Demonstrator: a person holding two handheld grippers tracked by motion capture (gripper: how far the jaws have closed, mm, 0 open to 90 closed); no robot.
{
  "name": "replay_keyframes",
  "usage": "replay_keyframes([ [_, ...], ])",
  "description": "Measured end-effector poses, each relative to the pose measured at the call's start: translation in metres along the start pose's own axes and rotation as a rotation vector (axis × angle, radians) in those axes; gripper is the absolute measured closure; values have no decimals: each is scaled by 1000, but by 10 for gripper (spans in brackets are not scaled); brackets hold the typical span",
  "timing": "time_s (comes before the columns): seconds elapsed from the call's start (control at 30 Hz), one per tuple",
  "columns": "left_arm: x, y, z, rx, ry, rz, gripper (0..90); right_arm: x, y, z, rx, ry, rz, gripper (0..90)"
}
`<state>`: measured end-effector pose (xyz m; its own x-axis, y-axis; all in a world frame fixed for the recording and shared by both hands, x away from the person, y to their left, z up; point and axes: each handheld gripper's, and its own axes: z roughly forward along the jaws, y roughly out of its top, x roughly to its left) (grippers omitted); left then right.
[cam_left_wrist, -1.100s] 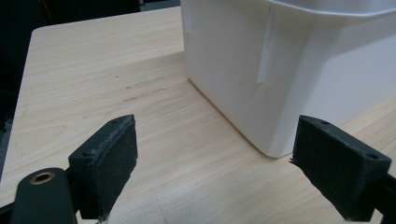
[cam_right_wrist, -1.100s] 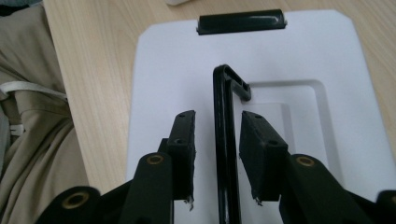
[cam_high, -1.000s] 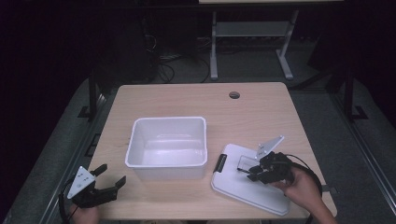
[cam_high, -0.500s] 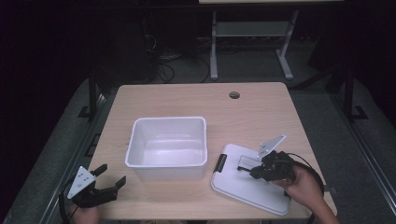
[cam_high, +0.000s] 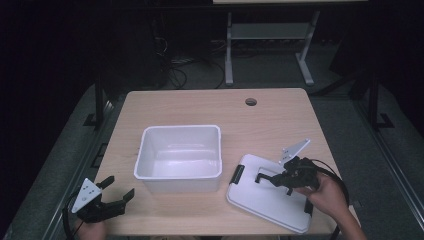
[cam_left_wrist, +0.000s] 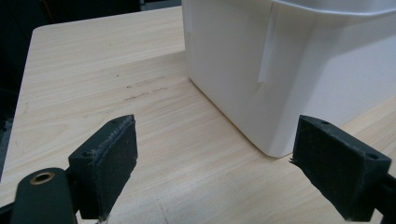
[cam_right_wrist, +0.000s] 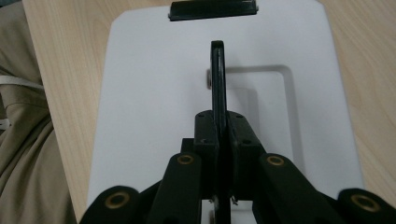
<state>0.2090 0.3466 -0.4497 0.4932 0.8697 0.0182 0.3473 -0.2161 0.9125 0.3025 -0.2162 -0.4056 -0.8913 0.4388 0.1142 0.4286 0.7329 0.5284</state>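
At the near right edge of the pale wooden table (cam_high: 200, 107), the right gripper (cam_high: 272, 178) is clenched on the thin black hinged handle (cam_right_wrist: 217, 79) of the flat white plastic lid (cam_high: 260, 200), its jaws pressed together on either side of that upright strip, as the right gripper view shows. The person's right hand (cam_high: 324, 194) holds the tool over the lid's near half. The lid lies flat on the table, turned slightly askew, with a black latch (cam_high: 237, 173) on the edge facing the tub and a shallow rectangular recess (cam_right_wrist: 275, 107) around the handle.

At the near left corner, the left gripper (cam_high: 114, 192) is released, jaws spread wide with nothing between them, hovering just over the tabletop and aimed at the tub's near left corner.

Farther in, the white rectangular plastic tub (cam_high: 180, 157) stands upright and open, just beside the lid but apart from it. Beyond it, near the far edge, a small round hole (cam_high: 251, 102) is cut into the tabletop
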Motion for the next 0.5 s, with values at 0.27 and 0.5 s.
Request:
replay_keyframes([
  [0.27, 0, 0, 0, 1, -1, 0, 130, -2, -1, -2, -2, 5, 1, 843],
  [0.5, 0, 0, 0, 0, 1, 0, 130, -2, -1, -9, -14, 8, -3, 845],
])
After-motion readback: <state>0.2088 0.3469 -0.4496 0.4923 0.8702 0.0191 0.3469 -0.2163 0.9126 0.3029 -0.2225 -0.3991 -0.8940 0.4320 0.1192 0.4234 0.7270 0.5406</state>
